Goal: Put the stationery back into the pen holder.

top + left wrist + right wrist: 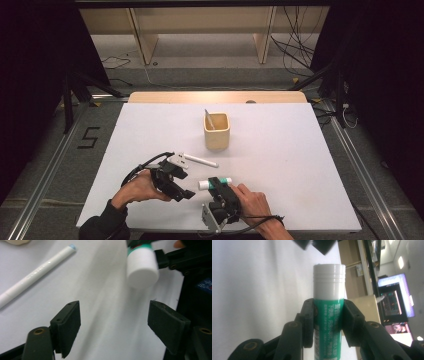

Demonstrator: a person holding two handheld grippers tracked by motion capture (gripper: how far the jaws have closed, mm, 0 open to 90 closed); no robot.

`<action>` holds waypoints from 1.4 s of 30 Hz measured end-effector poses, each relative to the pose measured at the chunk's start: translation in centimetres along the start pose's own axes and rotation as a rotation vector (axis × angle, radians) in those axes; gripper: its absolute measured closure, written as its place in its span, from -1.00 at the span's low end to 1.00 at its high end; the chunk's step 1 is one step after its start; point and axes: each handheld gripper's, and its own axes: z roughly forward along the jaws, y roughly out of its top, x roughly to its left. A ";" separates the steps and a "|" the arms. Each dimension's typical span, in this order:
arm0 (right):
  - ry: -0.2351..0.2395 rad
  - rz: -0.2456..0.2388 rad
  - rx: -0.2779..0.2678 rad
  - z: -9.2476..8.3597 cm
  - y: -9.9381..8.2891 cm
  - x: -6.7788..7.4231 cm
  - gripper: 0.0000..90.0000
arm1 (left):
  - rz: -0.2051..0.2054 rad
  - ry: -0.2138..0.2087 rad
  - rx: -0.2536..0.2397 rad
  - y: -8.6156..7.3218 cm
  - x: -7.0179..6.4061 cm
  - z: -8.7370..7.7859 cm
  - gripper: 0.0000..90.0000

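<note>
Glue stick (328, 312), green with white cap, is clamped in your right gripper (218, 186), held level just above the table (300, 165). Your left gripper (113, 320) stands released, nothing between the pads. Done: one pen (209, 120) in the cup (216, 131). Left: white pen (200, 160) on the table, glue stick undelivered.

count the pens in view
2: one white pen lies on the table near the left gripper, one pen stands in the cream cup. More may be hidden inside the cup.
</note>
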 end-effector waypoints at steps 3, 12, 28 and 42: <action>0.006 0.064 -0.009 -0.1 -0.5 -1.0 0.47 | -0.021 0.037 -0.057 -0.4 0.2 0.0 -0.47; 0.029 0.289 -0.021 -0.2 -2.5 -3.7 0.46 | -0.066 0.155 -0.271 -1.7 0.2 -0.2 -0.51; 0.174 0.812 -0.120 1.4 -6.6 -9.8 0.46 | -0.193 0.266 -0.437 -4.5 0.1 0.2 -0.54; 0.252 1.114 -0.193 4.3 -7.3 -14.4 0.46 | -0.228 0.283 -0.518 -6.3 -0.2 -0.2 -0.58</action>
